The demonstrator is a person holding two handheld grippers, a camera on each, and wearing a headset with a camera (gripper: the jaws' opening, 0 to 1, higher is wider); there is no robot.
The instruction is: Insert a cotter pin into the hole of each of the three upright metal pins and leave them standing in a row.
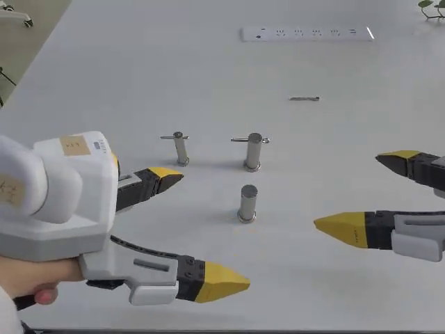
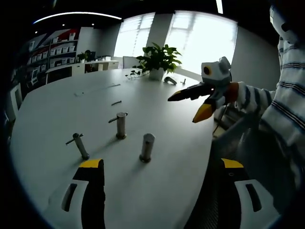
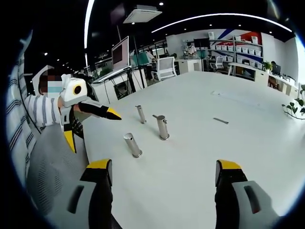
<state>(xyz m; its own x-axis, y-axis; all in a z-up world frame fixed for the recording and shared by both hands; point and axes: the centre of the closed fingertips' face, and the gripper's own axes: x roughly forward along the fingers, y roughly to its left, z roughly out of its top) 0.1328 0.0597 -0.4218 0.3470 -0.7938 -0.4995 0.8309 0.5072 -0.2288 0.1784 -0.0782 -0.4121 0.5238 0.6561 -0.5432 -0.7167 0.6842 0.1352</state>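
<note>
Rear-left pin (image 1: 181,149) and rear-right pin (image 1: 253,153) are cottered; front pin (image 1: 247,203) is bare, with a loose cotter pin (image 1: 304,99) toward the tabletop's far edge. My left gripper (image 1: 214,229) and right gripper (image 1: 347,191): fingers spread, empty.

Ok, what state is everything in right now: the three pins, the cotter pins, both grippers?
Rear left pin: upright, cotter pin through it.
Rear right pin: upright, its cotter pin through it.
Front pin: upright, nothing through it.
Loose cotter pin: lying flat, apart from the pins.
Left gripper: open, empty.
Right gripper: open, empty.
</note>
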